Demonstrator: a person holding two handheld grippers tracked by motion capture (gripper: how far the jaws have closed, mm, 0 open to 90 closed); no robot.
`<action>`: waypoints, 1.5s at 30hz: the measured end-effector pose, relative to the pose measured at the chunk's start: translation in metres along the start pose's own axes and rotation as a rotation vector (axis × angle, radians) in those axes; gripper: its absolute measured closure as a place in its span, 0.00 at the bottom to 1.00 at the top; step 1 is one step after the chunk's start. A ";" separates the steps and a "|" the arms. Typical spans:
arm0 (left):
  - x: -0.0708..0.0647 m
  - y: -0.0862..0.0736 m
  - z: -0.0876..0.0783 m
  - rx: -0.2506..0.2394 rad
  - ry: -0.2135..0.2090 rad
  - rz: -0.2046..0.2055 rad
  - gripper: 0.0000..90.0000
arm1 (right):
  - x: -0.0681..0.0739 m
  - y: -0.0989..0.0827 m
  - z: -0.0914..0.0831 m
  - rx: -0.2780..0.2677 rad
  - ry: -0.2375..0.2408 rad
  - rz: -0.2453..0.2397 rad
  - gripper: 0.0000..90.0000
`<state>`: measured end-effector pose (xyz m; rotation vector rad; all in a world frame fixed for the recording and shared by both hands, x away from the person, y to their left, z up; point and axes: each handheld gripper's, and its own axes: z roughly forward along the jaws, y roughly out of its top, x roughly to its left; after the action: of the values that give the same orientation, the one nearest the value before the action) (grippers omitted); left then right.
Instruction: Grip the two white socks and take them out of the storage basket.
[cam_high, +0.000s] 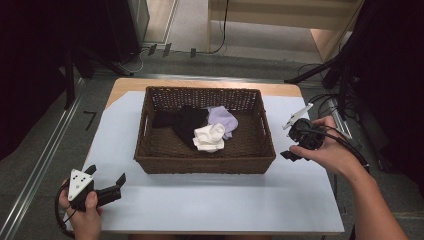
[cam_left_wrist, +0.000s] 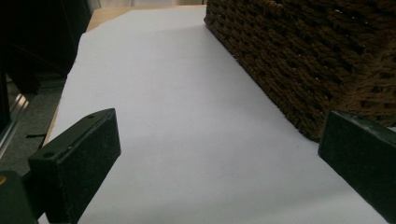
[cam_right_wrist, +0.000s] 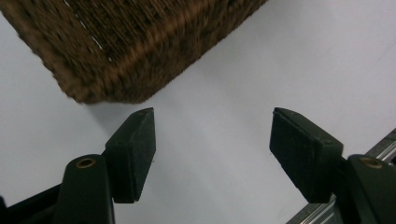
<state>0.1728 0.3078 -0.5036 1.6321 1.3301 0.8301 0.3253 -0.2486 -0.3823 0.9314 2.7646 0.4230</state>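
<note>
- Left hand (cam_high: 82, 212), at the near left corner of the table: it holds the left gripper (cam_high: 106, 181), whose fingers (cam_left_wrist: 77, 161) are spread wide with nothing between them, above the white sheet (cam_left_wrist: 177, 126).
- Right hand (cam_high: 327, 150), at the table's right edge: it holds the right gripper (cam_high: 290, 150) beside the basket's right wall; its fingers (cam_right_wrist: 135, 149) are likewise spread and empty, near a corner of the basket (cam_right_wrist: 126, 51).
- Basket (cam_high: 205, 165), brown wicker, rectangular, in the middle of the table (cam_high: 125, 85) on the white sheet.
- Contents of the basket: a black cloth (cam_high: 182, 122), a lilac cloth (cam_high: 222, 117) and a white cloth (cam_high: 209, 137), bunched together and touching, toward the middle.
</note>
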 end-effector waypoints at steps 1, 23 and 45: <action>0.000 0.000 0.000 0.000 0.000 0.000 0.00 | 0.000 0.000 0.000 0.000 0.000 0.000 0.35; -0.001 0.001 0.001 0.016 -0.007 0.016 0.00 | 0.021 0.063 0.003 -0.025 -0.015 -0.111 0.37; -0.002 0.001 0.002 0.027 -0.007 0.024 0.00 | 0.055 0.108 0.041 -0.031 0.023 -0.200 0.38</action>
<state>0.1744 0.3055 -0.5034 1.6736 1.3248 0.8230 0.3537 -0.1243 -0.3909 0.6381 2.8265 0.4438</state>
